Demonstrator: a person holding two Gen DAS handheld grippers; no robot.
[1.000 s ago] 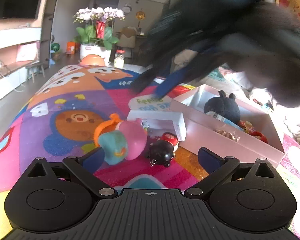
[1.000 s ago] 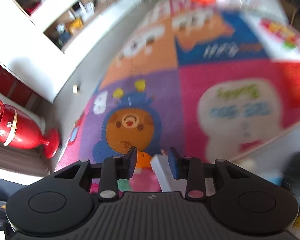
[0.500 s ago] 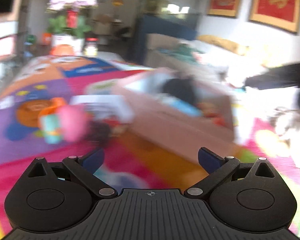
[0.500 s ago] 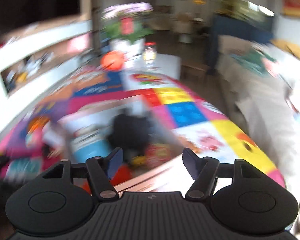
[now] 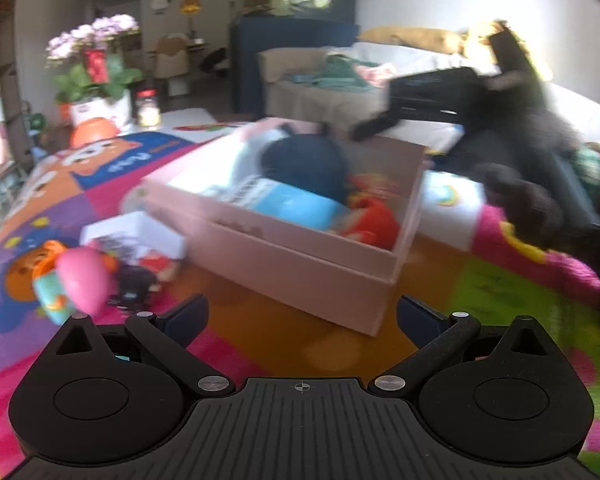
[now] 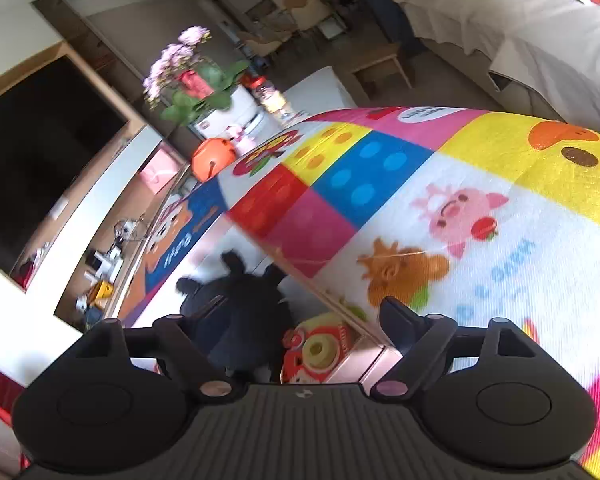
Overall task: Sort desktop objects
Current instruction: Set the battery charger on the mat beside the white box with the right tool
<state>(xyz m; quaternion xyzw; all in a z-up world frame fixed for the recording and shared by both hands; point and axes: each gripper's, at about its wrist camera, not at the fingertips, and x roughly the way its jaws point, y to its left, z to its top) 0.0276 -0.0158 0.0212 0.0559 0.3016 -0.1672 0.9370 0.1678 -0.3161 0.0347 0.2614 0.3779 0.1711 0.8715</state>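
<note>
Living room floor, bright cartoon play mat under everything, sofa and potted orchid behind. Pink box sits open on the mat mid-frame; inside it a black plush, a blue-white item and a red toy against the near-right wall (all motion-blurred). Left of the box, on the mat: white carton just beside its corner, then a pink-teal toy with orange parts and a small black-red figure touching or nearly touching it, can't tell which. Left gripper low over the mat in front of the box, jaws wide, nothing between them. Right gripper tilted, above the box's corner, jaws opening and already wide, empty; the plush and a red-yellow ring toy lie below between the fingers, not touched. From the left view the right gripper shows as a dark blur over the box's far edge, dark sleeve behind it
</note>
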